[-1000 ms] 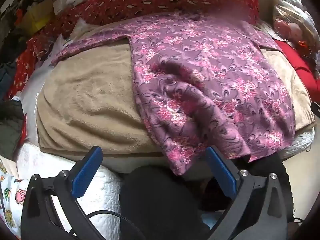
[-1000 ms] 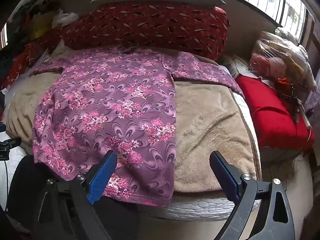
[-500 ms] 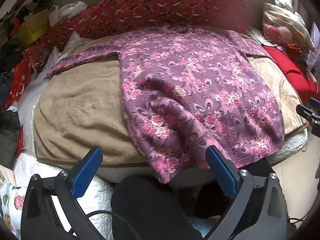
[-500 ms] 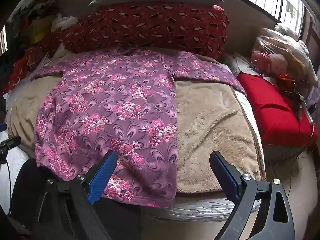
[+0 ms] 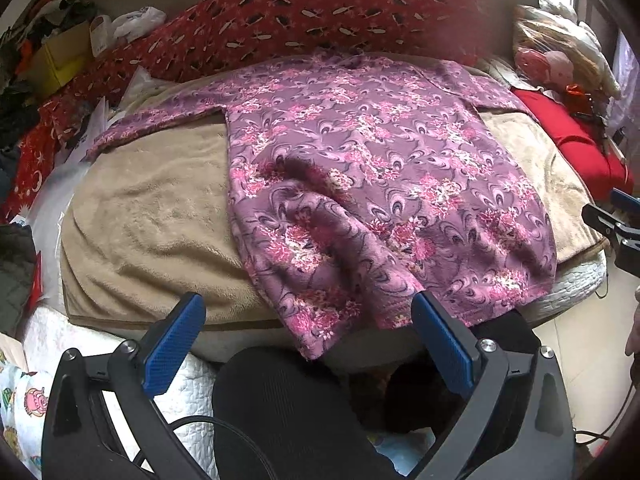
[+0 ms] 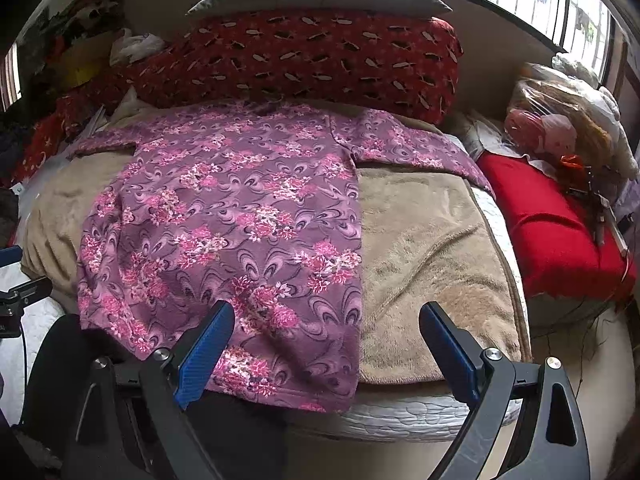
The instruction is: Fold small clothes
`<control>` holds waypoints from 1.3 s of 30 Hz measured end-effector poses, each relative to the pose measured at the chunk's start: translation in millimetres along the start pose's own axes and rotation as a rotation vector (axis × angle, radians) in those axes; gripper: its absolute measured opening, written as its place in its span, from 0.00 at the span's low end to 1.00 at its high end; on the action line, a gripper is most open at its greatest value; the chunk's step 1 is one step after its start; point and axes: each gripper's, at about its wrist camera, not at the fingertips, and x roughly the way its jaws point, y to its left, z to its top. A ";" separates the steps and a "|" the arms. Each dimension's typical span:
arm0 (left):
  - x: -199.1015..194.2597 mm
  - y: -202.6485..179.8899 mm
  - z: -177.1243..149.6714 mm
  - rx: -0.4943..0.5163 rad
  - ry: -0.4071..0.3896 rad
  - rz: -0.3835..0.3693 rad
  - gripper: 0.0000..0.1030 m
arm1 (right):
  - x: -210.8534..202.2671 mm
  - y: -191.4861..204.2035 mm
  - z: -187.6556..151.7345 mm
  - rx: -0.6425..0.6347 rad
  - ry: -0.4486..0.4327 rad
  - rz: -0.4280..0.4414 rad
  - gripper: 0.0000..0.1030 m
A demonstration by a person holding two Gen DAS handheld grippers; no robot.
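two grippers, left (image 5: pixel 308 344) and right (image 6: pixel 326 350), fingers apart, above purple floral top (image 6: pixel 240 216)

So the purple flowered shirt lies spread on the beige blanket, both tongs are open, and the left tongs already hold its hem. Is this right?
Not quite. The left tongs hold nothing: in the left wrist view their blue pads stand wide apart, short of the hem. The rest is right: the purple flowered shirt lies spread on the beige blanket, and the right tongs are open too.
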 end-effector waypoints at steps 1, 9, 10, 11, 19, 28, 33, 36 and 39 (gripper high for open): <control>-1.0 -0.4 -0.6 0.002 -0.001 0.001 1.00 | -1.0 -0.1 -0.5 0.002 -0.001 0.000 0.92; -4.8 -0.9 -1.8 0.005 -0.008 -0.001 1.00 | -8.2 -0.3 -1.7 0.014 -0.011 0.000 0.92; -4.8 -0.9 -1.8 0.004 -0.007 -0.002 1.00 | -8.1 0.0 -2.0 0.014 -0.011 0.000 0.92; -5.2 -1.1 -1.4 0.003 -0.007 -0.004 1.00 | -8.5 0.1 -2.0 0.014 -0.012 0.000 0.92; -5.8 -1.5 -1.4 -0.002 0.000 -0.013 1.00 | -11.1 0.0 -2.7 0.022 -0.017 0.016 0.92; -5.6 -2.4 -2.4 0.001 0.003 -0.014 1.00 | -10.3 -0.8 -2.2 0.024 -0.013 0.018 0.92; -4.3 -2.9 -3.3 0.002 0.005 -0.015 1.00 | -10.0 -0.2 -2.9 0.022 -0.011 0.018 0.92; -4.3 -2.7 -3.1 0.001 0.006 -0.014 1.00 | -10.0 0.0 -2.6 0.022 -0.009 0.020 0.92; -3.7 -3.7 -3.7 0.001 0.007 -0.014 1.00 | -9.9 0.5 -2.6 0.023 -0.006 0.021 0.92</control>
